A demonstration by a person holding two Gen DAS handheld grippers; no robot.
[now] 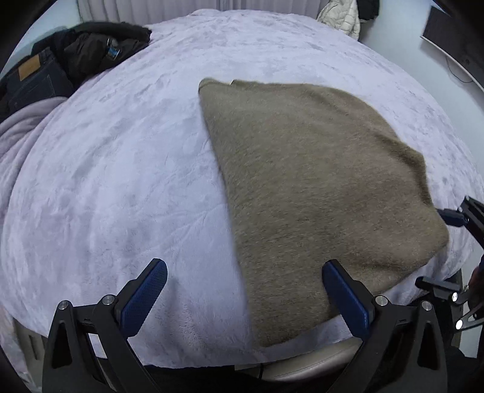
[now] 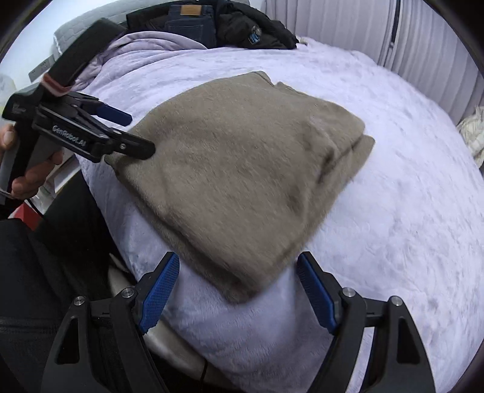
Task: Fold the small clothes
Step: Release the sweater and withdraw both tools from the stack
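A fuzzy olive-brown garment (image 1: pixel 317 187) lies folded flat on the lavender bed cover (image 1: pixel 121 181), near the bed's front edge. It also shows in the right wrist view (image 2: pixel 242 175), with a second layer sticking out at its far right side. My left gripper (image 1: pixel 245 272) is open and empty, just above the garment's near left corner; it also shows from the side in the right wrist view (image 2: pixel 133 130). My right gripper (image 2: pixel 239 266) is open and empty at the garment's near right corner; part of it shows in the left wrist view (image 1: pixel 453 217).
A pile of dark clothes and jeans (image 1: pixel 60 66) lies at the bed's far left; it also shows in the right wrist view (image 2: pixel 211 27). A pale quilted jacket (image 1: pixel 338 18) hangs at the back. A curtain (image 2: pixel 423 39) hangs behind the bed. The person's dark-clothed legs (image 2: pixel 45 257) are at the bed's front edge.
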